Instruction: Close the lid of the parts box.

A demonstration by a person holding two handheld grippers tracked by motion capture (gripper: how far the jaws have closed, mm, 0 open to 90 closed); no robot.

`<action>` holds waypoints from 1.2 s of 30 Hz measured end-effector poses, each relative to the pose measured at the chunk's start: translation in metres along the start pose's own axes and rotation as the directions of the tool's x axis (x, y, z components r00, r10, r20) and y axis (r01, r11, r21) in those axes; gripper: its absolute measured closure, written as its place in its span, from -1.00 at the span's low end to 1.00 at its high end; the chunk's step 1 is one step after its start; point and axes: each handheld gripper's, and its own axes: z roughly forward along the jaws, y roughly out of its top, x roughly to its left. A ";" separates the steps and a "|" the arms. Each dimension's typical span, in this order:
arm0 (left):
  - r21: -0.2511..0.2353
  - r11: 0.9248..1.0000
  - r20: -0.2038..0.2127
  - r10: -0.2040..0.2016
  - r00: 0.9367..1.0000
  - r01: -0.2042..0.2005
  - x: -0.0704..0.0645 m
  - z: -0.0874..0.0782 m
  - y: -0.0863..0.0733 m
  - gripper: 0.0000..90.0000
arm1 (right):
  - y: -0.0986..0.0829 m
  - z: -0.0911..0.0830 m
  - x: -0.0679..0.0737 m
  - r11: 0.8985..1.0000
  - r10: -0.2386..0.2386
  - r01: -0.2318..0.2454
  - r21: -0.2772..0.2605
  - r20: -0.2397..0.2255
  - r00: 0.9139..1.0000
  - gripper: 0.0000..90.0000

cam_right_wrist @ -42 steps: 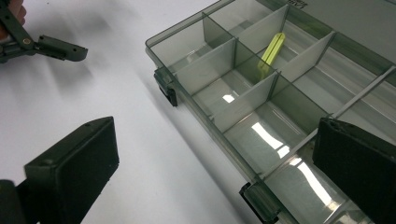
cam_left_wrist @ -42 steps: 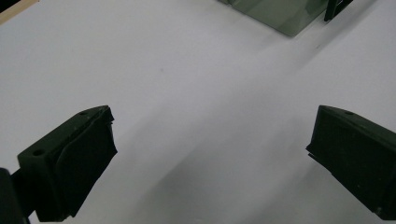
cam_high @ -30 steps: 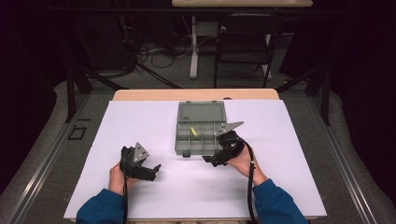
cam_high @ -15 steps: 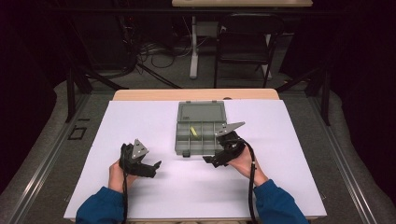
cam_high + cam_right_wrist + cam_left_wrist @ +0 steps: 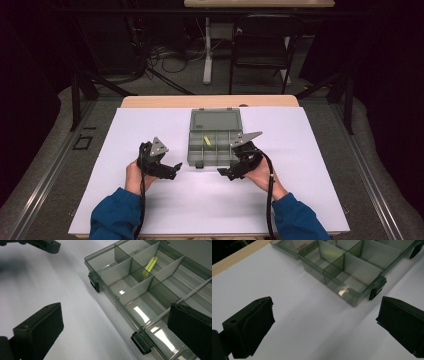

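Observation:
A grey see-through organiser box [image 5: 215,145] lies in the middle of the white table cover with its lid [image 5: 216,120] folded flat behind it. One middle compartment holds a small yellow-green piece [image 5: 206,142] [image 5: 149,265]. My left gripper [image 5: 175,170] [image 5: 324,325] rests left of the box's front corner, open, with bare cover between its jaws. My right gripper [image 5: 225,172] [image 5: 115,330] sits at the front right of the box, open, its jaws straddling the box's front wall [image 5: 120,302] and a latch [image 5: 141,341]. Neither holds anything.
The white cover [image 5: 300,165] spreads wide on both sides of the box and in front of it. A wooden table edge [image 5: 150,101] runs along the back. Beyond it stand a chair [image 5: 262,45] and floor cables [image 5: 165,55].
My left gripper has edged slightly forward and right, toward the box. The right gripper and the box have stayed put.

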 end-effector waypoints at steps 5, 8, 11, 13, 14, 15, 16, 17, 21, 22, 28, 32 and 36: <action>0.006 1.000 0.028 0.017 0.999 -0.017 -0.003 0.008 0.019 -1.00 | 0.000 0.001 0.001 1.000 0.001 -0.001 0.004 -0.005 1.000 -1.00; 0.008 1.000 0.042 0.017 0.999 -0.017 -0.005 0.014 0.028 -1.00 | 0.000 0.001 0.001 1.000 0.002 -0.002 0.000 -0.007 1.000 -1.00; 0.012 1.000 0.053 0.017 0.998 -0.018 -0.007 0.021 0.035 -1.00 | 0.000 0.001 0.000 1.000 -0.001 0.001 0.003 -0.006 1.000 -1.00; 0.014 1.000 0.062 0.018 0.998 -0.018 -0.009 0.025 0.039 -1.00 | 0.000 0.000 0.000 1.000 -0.003 0.003 0.001 -0.005 1.000 -1.00; 0.014 1.000 0.065 0.018 0.998 -0.019 -0.009 0.027 0.041 -1.00 | 0.000 0.000 0.000 1.000 -0.002 0.002 0.000 -0.006 1.000 -1.00; 0.018 1.000 0.071 0.017 0.997 -0.018 -0.009 0.029 0.043 -1.00 | 0.000 0.000 0.000 1.000 -0.002 0.002 0.003 -0.006 1.000 -1.00; 0.019 1.000 0.077 0.012 0.997 -0.014 -0.009 0.031 0.045 -1.00 | 0.000 0.001 0.000 1.000 0.000 0.000 0.002 -0.009 1.000 -1.00; 0.018 1.000 0.081 0.009 0.997 -0.010 -0.010 0.033 0.046 -1.00 | 0.000 0.001 0.000 1.000 -0.001 0.001 0.003 -0.008 1.000 -1.00; 0.025 1.000 0.096 0.007 0.995 -0.009 -0.010 0.039 0.051 -0.94 | 0.000 0.001 0.001 1.000 -0.002 0.002 0.009 -0.011 1.000 -1.00; 0.024 1.000 0.096 0.006 0.995 -0.009 -0.010 0.041 0.052 -0.91 | 0.000 0.001 0.001 1.000 -0.001 0.001 0.009 -0.012 1.000 -1.00; 0.042 0.999 0.099 0.025 0.995 -0.029 -0.014 0.052 0.057 -0.72 | 0.000 0.001 0.001 1.000 -0.005 0.005 0.009 -0.015 1.000 -1.00; 0.054 0.998 0.098 0.029 0.995 -0.034 -0.016 0.059 0.060 -0.64 | 0.000 0.001 0.001 1.000 -0.004 0.004 0.016 -0.016 1.000 -1.00; 0.070 0.997 0.086 0.037 0.996 -0.043 -0.017 0.066 0.062 -0.52 | 0.000 0.002 0.001 1.000 -0.004 0.004 0.009 -0.016 1.000 -1.00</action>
